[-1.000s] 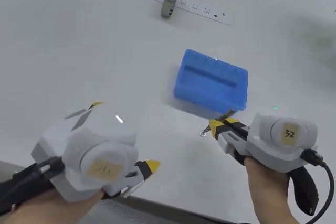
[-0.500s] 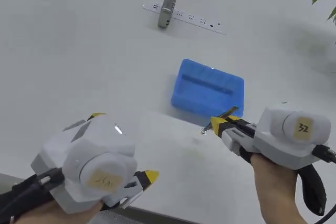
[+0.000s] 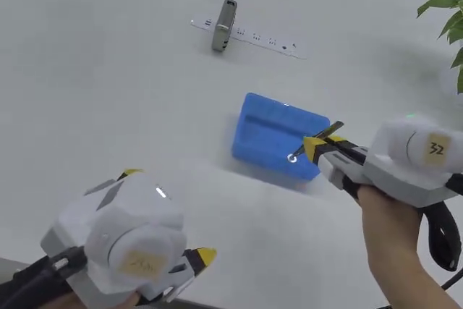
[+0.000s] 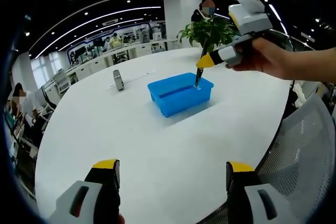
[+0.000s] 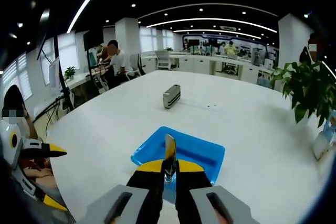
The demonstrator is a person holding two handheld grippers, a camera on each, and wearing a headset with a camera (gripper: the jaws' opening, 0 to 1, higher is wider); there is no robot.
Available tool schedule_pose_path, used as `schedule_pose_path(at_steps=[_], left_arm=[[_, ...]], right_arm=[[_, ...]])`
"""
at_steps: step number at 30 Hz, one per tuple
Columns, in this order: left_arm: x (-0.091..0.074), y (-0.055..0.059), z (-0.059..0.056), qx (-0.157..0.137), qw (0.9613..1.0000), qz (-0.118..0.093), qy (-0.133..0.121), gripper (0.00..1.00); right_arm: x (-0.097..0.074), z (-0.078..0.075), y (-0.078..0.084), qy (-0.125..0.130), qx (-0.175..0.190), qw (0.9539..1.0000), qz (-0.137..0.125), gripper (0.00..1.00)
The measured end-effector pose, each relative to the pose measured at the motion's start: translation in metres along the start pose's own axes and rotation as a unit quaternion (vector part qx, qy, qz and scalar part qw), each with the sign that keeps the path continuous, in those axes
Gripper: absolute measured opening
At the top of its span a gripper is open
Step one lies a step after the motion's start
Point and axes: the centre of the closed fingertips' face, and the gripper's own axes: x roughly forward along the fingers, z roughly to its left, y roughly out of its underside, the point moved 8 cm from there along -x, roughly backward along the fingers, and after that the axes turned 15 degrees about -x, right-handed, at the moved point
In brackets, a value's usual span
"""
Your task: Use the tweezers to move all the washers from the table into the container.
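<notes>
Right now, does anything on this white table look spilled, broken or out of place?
Nothing stands out. The blue container sits flat and intact on the table. The right gripper is shut on the tweezers, which carry a washer over the container. The left gripper hangs open, holding nothing.

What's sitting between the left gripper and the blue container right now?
In the left gripper view, the stretch of white table from the left gripper to the blue container is bare.

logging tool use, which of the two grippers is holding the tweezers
The right gripper: its fingers are shut on the tweezers, a washer at their tip, over the blue container. The left gripper is open and empty.
</notes>
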Motion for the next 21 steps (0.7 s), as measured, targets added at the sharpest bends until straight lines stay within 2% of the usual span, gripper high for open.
schedule_pose_path(at_steps=[4,12,21], left_arm=[[0.0,0.0,0.0,0.001,1.0,0.001,-0.001,0.85],[0.001,0.001,0.0,0.003,1.0,0.004,-0.001,0.84],[0.0,0.001,0.0,0.002,1.0,0.002,-0.002,0.85]], right_arm=[[0.011,-0.005,0.006,0.005,0.002,0.9999,0.009,0.03],[0.031,-0.007,0.029,-0.001,-0.004,0.9987,0.051,0.03],[0.034,-0.006,0.033,-0.004,0.004,0.9984,0.056,0.03]])
